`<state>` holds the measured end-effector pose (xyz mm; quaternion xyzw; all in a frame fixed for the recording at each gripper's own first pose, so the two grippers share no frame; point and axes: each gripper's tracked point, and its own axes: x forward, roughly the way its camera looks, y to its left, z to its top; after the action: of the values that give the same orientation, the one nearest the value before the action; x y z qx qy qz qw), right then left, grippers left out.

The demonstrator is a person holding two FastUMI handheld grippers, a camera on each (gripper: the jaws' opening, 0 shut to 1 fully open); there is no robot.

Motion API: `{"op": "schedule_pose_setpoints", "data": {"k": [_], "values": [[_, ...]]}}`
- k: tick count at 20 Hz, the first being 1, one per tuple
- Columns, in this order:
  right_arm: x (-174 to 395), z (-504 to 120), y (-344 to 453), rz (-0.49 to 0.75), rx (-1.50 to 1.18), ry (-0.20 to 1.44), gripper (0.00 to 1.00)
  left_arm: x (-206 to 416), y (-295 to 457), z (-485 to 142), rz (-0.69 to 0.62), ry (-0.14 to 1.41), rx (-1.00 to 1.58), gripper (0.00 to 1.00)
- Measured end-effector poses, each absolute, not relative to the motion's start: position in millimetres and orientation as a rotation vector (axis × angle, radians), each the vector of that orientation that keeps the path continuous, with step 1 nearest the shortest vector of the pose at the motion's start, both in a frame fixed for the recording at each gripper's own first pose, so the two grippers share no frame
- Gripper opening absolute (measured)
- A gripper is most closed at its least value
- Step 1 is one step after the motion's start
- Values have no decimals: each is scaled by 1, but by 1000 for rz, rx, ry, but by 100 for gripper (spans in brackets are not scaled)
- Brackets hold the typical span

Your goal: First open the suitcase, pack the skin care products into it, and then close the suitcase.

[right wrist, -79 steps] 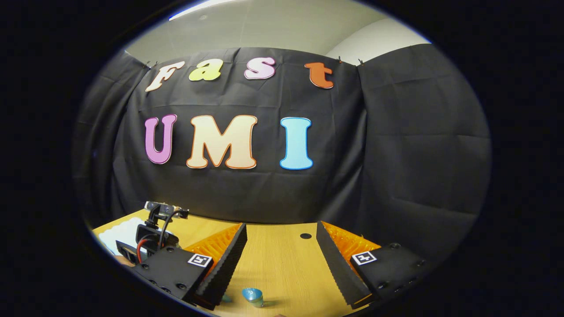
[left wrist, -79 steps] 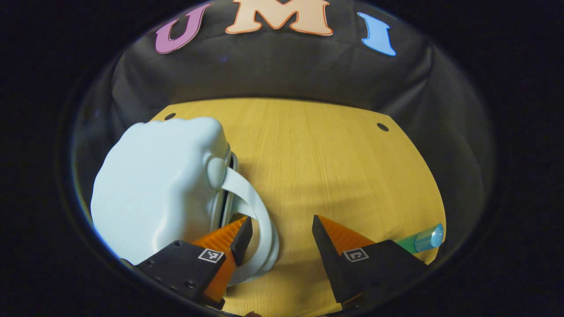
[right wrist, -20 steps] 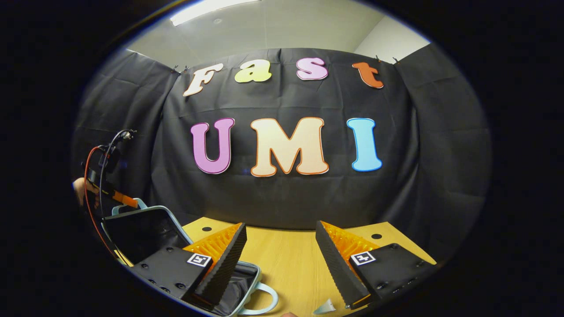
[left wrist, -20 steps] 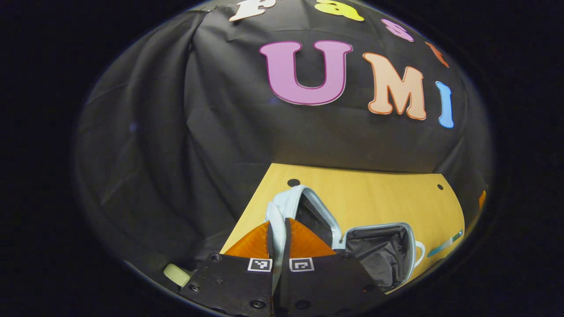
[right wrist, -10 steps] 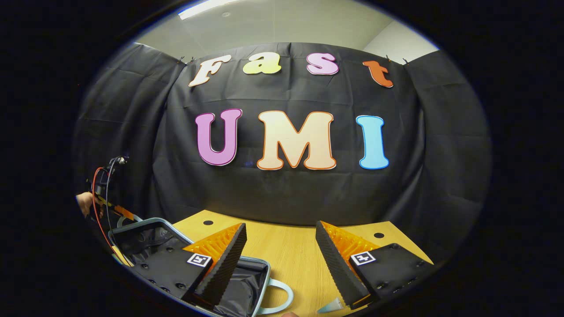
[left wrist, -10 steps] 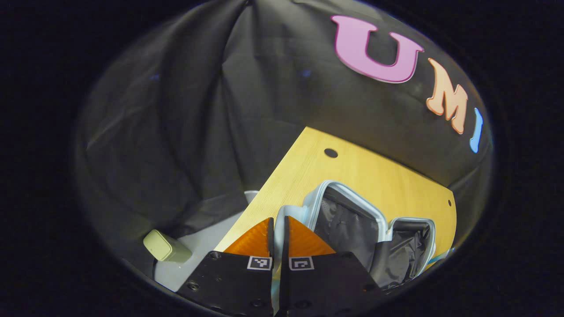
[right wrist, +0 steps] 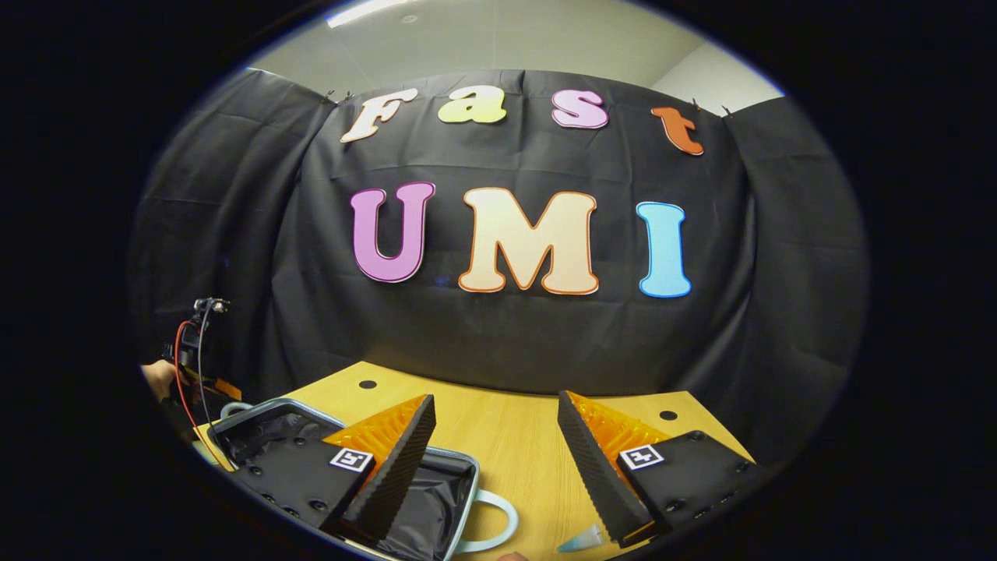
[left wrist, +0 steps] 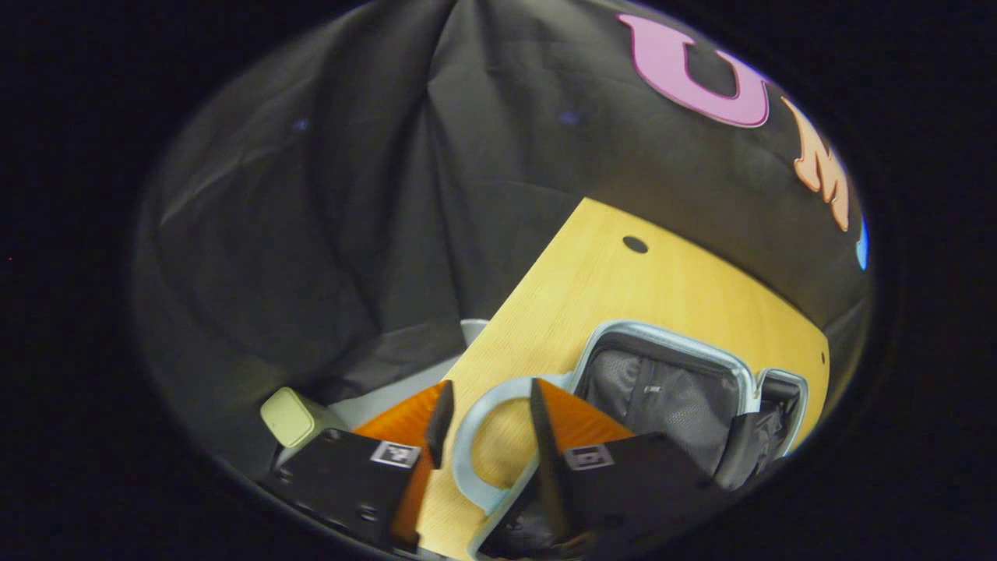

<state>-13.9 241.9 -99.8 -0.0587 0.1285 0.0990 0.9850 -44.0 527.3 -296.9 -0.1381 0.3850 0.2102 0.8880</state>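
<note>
The suitcase (left wrist: 662,389) lies flat open at the table's (left wrist: 623,288) left edge, black lining showing, pale blue rim. Its loop handle (left wrist: 475,436) sits right between the left gripper (left wrist: 484,409) fingers, which are spread, not pinching it. The right gripper (right wrist: 496,448) hangs open too, suitcase just left of it.

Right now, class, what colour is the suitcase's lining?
Black, best seen in the left gripper view, inside the suitcase.
</note>
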Motion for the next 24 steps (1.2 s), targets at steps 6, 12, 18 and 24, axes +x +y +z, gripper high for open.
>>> {"op": "schedule_pose_setpoints", "data": {"k": [6,12,18,24], "values": [[-10,-89,214,185,-102,233,100,-25,501,-200,512,468,-155,95],[-4,-76,167,172,-71,203,100,-62,417,-91,378,293,-77,95],[-2,-59,113,154,-58,161,100,-96,337,-66,221,272,-63,94],[-8,-60,58,139,-51,166,99,-90,210,-93,77,341,-34,94]]}}
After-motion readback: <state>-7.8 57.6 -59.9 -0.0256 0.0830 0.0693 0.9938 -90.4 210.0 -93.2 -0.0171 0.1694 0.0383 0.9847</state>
